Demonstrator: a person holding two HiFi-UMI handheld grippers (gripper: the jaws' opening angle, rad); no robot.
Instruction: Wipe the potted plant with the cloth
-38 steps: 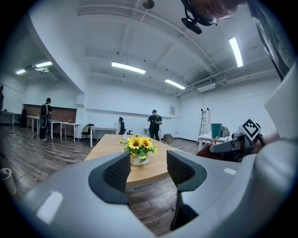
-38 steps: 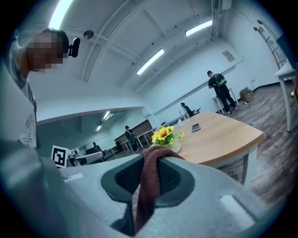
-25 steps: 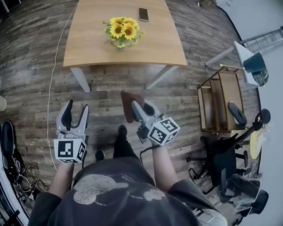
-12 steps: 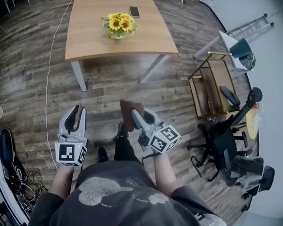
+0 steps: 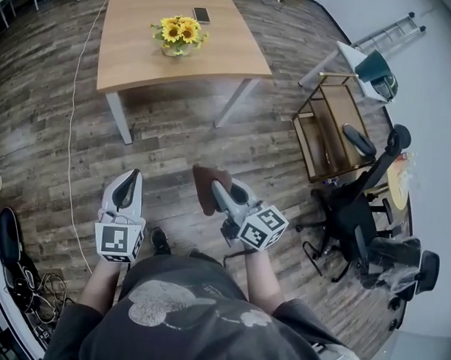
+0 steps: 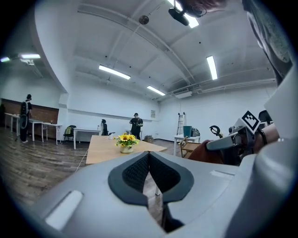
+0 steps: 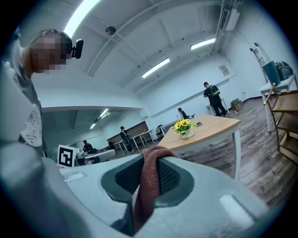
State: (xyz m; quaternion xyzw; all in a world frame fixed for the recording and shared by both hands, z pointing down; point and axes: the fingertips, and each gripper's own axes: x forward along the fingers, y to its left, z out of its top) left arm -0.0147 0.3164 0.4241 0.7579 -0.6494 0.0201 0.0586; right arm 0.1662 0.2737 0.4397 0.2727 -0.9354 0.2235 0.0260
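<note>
1. The wooden table stands well ahead of both grippers.
2. The potted plant sits near the table's far end, well apart from the tools.
3. The right gripper is clamped on the brown cloth.
4. The left gripper has its jaws pressed together, with nothing between them.

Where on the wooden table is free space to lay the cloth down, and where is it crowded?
The table is bare along the near strip between the potted sunflowers and the front edge, and on its left side. Farther back it is busier: the phone lies beyond the plant.
</note>
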